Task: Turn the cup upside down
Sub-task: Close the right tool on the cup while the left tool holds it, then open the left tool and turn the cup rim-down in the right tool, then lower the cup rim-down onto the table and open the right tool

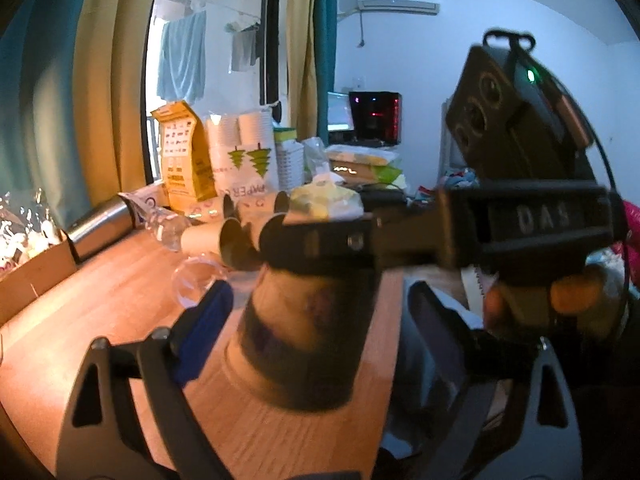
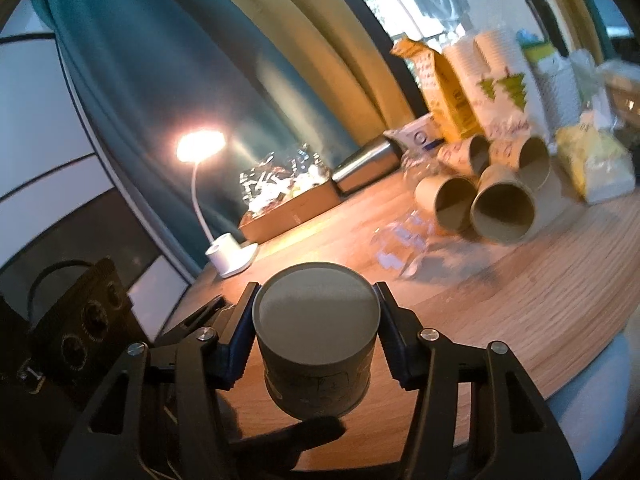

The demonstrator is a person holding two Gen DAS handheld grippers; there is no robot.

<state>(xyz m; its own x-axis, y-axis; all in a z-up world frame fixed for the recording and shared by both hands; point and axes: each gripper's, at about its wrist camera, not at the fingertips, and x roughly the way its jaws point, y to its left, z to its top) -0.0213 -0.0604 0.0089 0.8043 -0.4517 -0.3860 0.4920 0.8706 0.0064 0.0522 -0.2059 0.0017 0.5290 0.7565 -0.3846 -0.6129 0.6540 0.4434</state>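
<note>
A brown paper cup [image 2: 316, 344] stands upside down on the wooden table [image 2: 520, 300], flat base up, rim down. My right gripper [image 2: 316, 320] is shut on the cup near its base, one blue pad on each side. In the left wrist view the same cup [image 1: 308, 332] stands between my left gripper's fingers [image 1: 204, 328], with the right gripper's fingers [image 1: 324, 244] clamped across its top. My left gripper [image 1: 316, 336] is open around the cup, and its pads stand apart from the cup's wall.
Several paper cups [image 2: 500, 208] lie on their sides further back, beside a clear plastic cup [image 2: 400, 248]. A lit desk lamp [image 2: 232, 256], a cardboard box [image 2: 296, 208], a steel flask [image 2: 368, 168] and packs of cups [image 2: 500, 80] line the table's far side.
</note>
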